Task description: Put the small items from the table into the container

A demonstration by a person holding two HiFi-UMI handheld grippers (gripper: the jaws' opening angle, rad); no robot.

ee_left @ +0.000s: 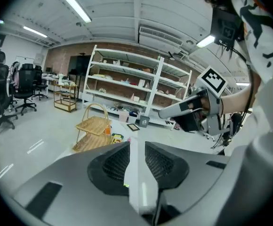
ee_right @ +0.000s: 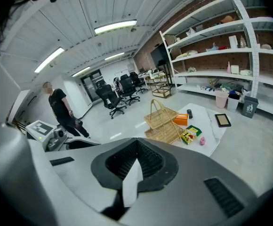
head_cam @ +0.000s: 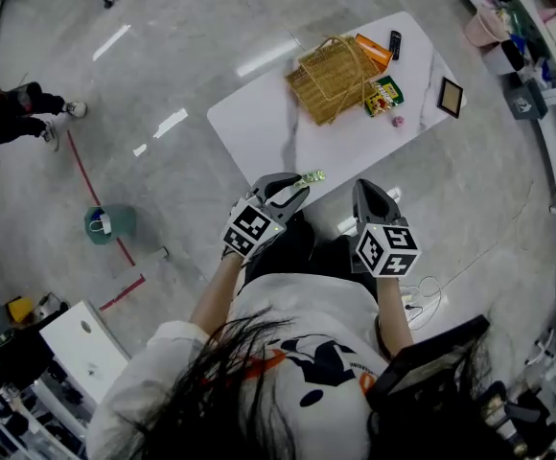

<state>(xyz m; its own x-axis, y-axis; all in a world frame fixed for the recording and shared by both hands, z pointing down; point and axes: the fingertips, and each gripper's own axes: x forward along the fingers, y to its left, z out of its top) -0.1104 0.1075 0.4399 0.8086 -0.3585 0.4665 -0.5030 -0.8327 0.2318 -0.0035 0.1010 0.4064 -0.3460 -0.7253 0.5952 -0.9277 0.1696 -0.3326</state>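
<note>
White table [head_cam: 259,123] on pale floor, ahead of seated-height view. On far half of table: wicker basket [head_cam: 334,77] with hoop handle. Just beyond basket: orange box [head_cam: 374,51] and black oblong item [head_cam: 394,43]. Just beside basket, toward right: green-and-yellow packet [head_cam: 383,95]. Near packet, closer to table edge: small pink item [head_cam: 398,121]. Further right, near corner: dark framed panel [head_cam: 450,96]. All loose items on tabletop, outside basket.

Fingers of left gripper [ee_left: 137,147] a narrow gap apart, nothing between. Fingers of right gripper [ee_right: 136,147] pressed together, nothing held. Both held in front of torso, pointing toward table, close to its near edge.

Bystander [ee_right: 61,109] on floor, well apart from table.
</note>
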